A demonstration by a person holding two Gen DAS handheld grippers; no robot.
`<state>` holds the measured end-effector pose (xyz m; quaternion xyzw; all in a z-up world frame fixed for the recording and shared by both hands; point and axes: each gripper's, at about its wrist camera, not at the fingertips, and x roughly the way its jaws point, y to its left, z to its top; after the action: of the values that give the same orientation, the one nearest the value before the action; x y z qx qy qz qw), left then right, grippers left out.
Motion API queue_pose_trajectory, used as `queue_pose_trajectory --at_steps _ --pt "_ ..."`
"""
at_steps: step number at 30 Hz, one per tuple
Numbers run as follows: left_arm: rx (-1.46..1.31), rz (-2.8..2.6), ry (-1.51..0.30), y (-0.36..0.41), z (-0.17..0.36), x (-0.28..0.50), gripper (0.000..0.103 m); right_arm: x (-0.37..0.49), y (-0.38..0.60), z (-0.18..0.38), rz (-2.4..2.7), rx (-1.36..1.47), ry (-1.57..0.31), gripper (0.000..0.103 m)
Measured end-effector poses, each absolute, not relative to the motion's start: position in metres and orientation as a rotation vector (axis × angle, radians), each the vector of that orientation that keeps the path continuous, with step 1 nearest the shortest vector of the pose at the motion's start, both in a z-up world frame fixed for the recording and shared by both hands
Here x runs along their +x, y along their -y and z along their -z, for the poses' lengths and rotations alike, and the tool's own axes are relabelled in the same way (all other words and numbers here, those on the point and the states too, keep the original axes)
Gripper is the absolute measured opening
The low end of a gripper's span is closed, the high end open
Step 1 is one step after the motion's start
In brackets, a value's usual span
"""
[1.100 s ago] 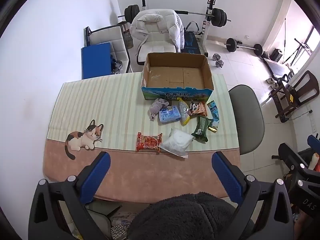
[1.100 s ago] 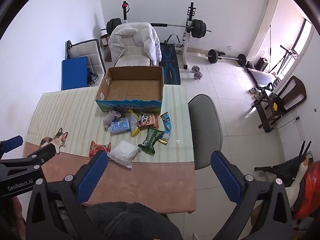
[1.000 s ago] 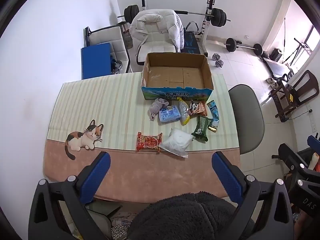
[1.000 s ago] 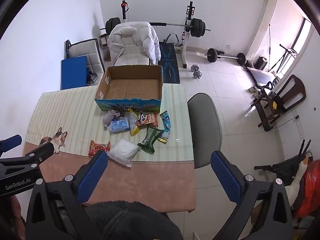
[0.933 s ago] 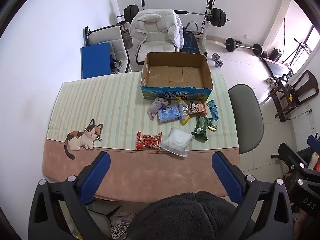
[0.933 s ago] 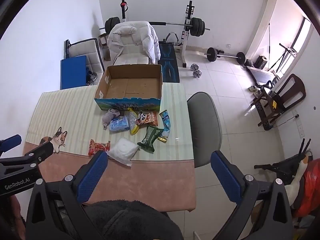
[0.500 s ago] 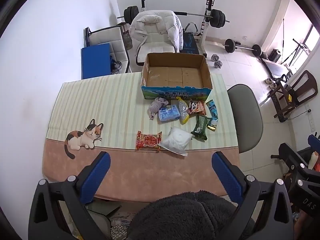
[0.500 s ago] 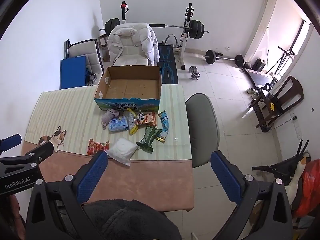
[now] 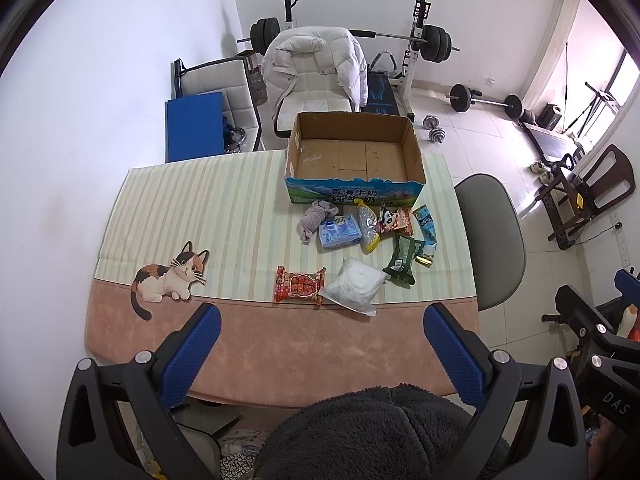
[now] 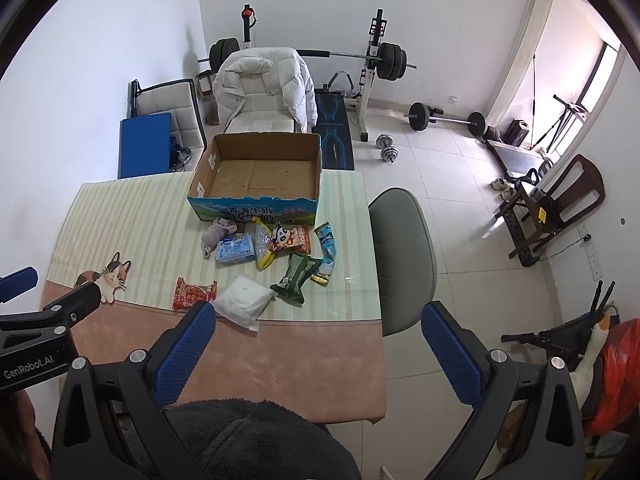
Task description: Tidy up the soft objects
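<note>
- Left wrist view: the table with its striped cream and pink cloth (image 9: pixel 224 208) fills the middle, and over the last second it has hardly shifted in frame, so both grippers are hovering high above the near edge and no approach has begun.
- The open brown cardboard box with a blue printed front (image 9: pixel 354 156) stands at the far side of the table, its floor bare; nothing has gone into it, so the sorting looks to be at its very start.
- The left gripper (image 9: pixel 322 354) has its blue-padded fingers spread wide with nothing between them, well apart from every item.
- The right gripper (image 10: pixel 318 350) is spread just as wide and carries nothing; it hangs over the near right of the table.
- The white soft plastic pouch (image 9: pixel 354 285) lies nearest, just right of the red snack packet (image 9: pixel 299 285), which touches or nearly touches it.
- The dark green foil bag (image 9: pixel 404 258) lies just beyond the pouch, to the right.
- The pale blue tissue pack (image 9: pixel 339 232) sits just in front of the box, between the grey crumpled cloth (image 9: pixel 316 219) on its left and the clear beaded bag with a yellow end (image 9: pixel 368 226) on its right.
- None of these items has moved, so every pick is yet to be made; the near pouch seems the easiest first reach.
</note>
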<state>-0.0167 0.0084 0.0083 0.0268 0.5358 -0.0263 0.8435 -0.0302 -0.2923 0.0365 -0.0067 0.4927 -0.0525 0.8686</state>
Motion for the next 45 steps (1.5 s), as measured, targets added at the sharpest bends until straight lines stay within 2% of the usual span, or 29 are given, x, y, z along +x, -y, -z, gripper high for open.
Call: queue_pose_trajectory --at_steps 45 --pt "0.06 0.052 -1.11 -0.016 -0.015 -0.012 0.103 -0.019 0.284 -0.037 0.102 -0.022 -1.028 0.103"
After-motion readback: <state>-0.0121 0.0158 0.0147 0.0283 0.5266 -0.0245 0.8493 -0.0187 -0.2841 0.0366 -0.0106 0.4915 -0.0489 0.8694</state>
